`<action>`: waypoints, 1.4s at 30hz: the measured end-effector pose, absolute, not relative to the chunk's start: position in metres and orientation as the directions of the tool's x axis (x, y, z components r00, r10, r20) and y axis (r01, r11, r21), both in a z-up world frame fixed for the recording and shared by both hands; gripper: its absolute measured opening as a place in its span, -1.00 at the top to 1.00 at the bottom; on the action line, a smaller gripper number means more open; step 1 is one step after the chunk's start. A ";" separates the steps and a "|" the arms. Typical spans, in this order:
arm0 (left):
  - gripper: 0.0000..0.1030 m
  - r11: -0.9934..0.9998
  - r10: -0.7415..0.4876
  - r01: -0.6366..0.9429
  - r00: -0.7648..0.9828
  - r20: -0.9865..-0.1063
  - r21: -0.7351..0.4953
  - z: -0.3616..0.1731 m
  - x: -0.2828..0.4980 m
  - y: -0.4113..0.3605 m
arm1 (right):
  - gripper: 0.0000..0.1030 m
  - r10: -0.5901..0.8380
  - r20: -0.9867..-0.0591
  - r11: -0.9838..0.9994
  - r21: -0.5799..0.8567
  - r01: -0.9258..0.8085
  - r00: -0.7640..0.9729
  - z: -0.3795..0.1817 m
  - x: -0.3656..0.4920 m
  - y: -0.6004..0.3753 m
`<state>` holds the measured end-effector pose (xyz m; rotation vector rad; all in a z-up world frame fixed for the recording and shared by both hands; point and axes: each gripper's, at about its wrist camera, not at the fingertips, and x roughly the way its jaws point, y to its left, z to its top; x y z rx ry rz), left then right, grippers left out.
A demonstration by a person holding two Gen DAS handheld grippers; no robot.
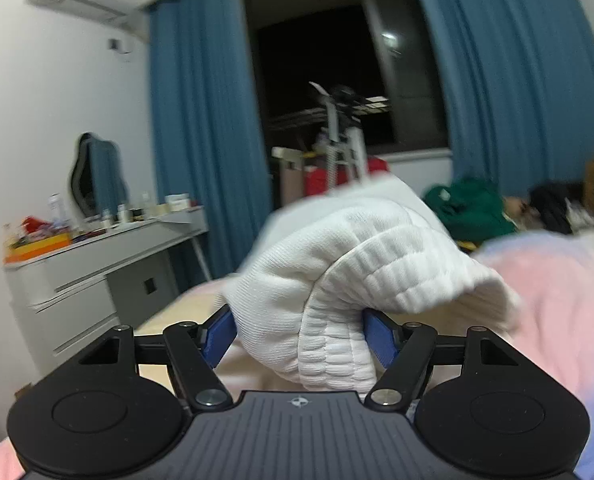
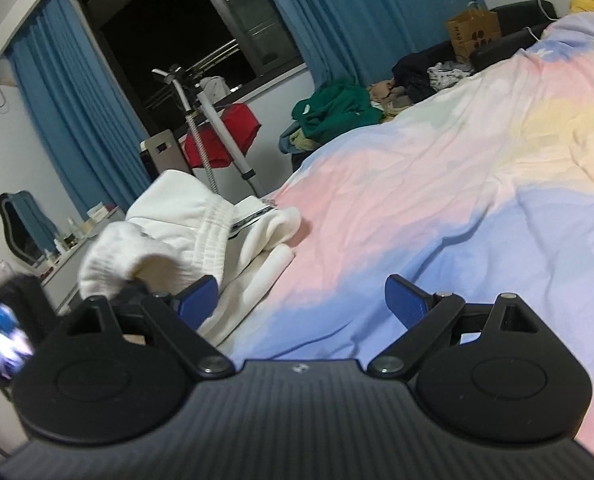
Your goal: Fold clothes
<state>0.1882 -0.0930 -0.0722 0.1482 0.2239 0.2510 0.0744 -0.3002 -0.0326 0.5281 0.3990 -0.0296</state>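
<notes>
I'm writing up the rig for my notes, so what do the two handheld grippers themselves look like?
Both look alike. The left gripper and right gripper each have a dark grey ribbed body bearing a small round crosshair emblem, two round black discs at the sides, black linkage arms with silver pivot screws, and blue jaws. No cables or sleeves show.

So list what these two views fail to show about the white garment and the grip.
- Left wrist view: the white ribbed-knit garment hides the left gripper jaw tips and the pastel bedspread behind.
- Right wrist view: motion blur and the right gripper body cut off the garment's lower edge.
- Garment type: bunched, unclear.
</notes>
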 end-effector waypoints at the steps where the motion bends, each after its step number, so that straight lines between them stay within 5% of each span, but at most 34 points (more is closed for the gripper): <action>1: -0.38 0.956 0.274 -0.245 0.940 -0.202 0.161 -0.065 0.183 -0.082 | -0.78 0.076 -0.376 0.869 0.479 0.124 0.924 -0.032 0.073 -0.299; 10: -0.39 0.944 0.312 -0.252 0.890 -0.333 0.212 -0.044 0.131 0.019 | -0.78 0.127 -0.343 0.893 0.448 0.043 0.931 -0.028 0.073 -0.282; 21: -0.39 0.967 0.208 -0.256 0.791 -0.576 -0.002 -0.067 0.076 0.100 | -0.78 0.153 -0.505 0.982 0.171 -0.075 0.849 -0.048 0.102 -0.225; 29: -0.41 0.971 0.169 -0.239 0.773 -0.612 -0.034 -0.084 0.064 0.111 | -0.76 0.069 -0.595 0.992 -0.045 -0.119 0.801 -0.066 0.153 -0.189; 34: -0.55 0.988 0.134 -0.150 0.775 -0.617 0.026 -0.092 0.070 0.099 | -0.53 0.007 -0.669 0.991 -0.094 -0.094 0.743 -0.092 0.182 -0.182; 42: -0.64 0.996 0.089 -0.061 0.798 -0.596 0.066 -0.103 0.076 0.071 | -0.28 0.010 -0.513 0.999 -0.037 -0.033 0.859 -0.093 0.202 -0.183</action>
